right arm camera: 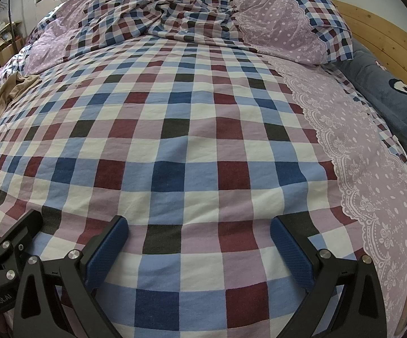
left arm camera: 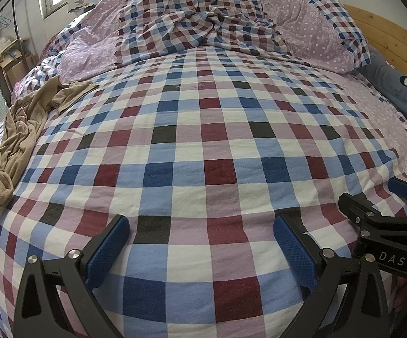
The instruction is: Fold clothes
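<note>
At 9 o'clock in the left wrist view a crumpled tan garment (left arm camera: 20, 129) lies along the left edge of the bed (left arm camera: 203, 140), partly hanging over the side, well apart from both tools. The right wrist view catches the same garment at 9 to 10 o'clock, at the frame's far left.

The left hand-held gripper (left arm camera: 200, 250) sits low over the checked bedspread (left arm camera: 192, 169), pointing forward across the bed toward the bunched quilt (left arm camera: 203, 19) at 12 o'clock. Its 2 blue-padded fingers (left arm camera: 107, 253) stand spread wide, with only bedspread between them; it has hold of nothing.

The right hand-held gripper (right arm camera: 198, 250) is held just beside the left one, level with it and aimed the same way; its black frame shows at 4 o'clock in the left view. Its 2 fingers (right arm camera: 291, 253) are likewise spread wide and empty, hovering close over the bedspread.

At 2 o'clock a pillow (left arm camera: 324, 36) with a lilac dotted band rests by the wooden headboard (left arm camera: 386, 36), with a dark blue plush blanket (left arm camera: 400, 93) below it.
</note>
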Tool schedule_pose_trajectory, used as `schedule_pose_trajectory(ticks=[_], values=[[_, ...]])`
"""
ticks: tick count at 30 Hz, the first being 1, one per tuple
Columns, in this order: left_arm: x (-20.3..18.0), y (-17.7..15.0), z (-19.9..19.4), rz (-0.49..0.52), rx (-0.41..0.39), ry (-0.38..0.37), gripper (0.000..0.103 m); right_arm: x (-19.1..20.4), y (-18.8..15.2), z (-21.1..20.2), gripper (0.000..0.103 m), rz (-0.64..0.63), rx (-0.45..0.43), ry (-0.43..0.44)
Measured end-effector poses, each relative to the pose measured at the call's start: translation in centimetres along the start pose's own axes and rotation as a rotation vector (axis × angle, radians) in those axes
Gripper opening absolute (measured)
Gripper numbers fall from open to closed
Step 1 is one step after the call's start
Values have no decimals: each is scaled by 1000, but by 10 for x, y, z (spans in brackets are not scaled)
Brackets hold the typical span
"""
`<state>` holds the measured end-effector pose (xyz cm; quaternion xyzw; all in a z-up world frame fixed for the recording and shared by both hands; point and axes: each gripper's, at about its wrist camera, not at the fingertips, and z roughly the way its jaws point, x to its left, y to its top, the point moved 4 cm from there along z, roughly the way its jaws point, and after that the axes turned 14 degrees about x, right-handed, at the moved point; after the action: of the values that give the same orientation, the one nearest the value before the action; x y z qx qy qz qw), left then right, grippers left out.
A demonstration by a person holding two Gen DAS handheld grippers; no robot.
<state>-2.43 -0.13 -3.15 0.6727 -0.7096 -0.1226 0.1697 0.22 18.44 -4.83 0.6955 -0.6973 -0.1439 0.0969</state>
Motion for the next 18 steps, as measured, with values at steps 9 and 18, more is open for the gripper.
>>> schedule_pose_trajectory(ticks=[9,18], values=[[-6,-5,-3,3,0,16,103,-2,2,0,103,6,0,13],[-4,-3,-2,14,0,25,103,1,-2,-1,103,5,1,7]])
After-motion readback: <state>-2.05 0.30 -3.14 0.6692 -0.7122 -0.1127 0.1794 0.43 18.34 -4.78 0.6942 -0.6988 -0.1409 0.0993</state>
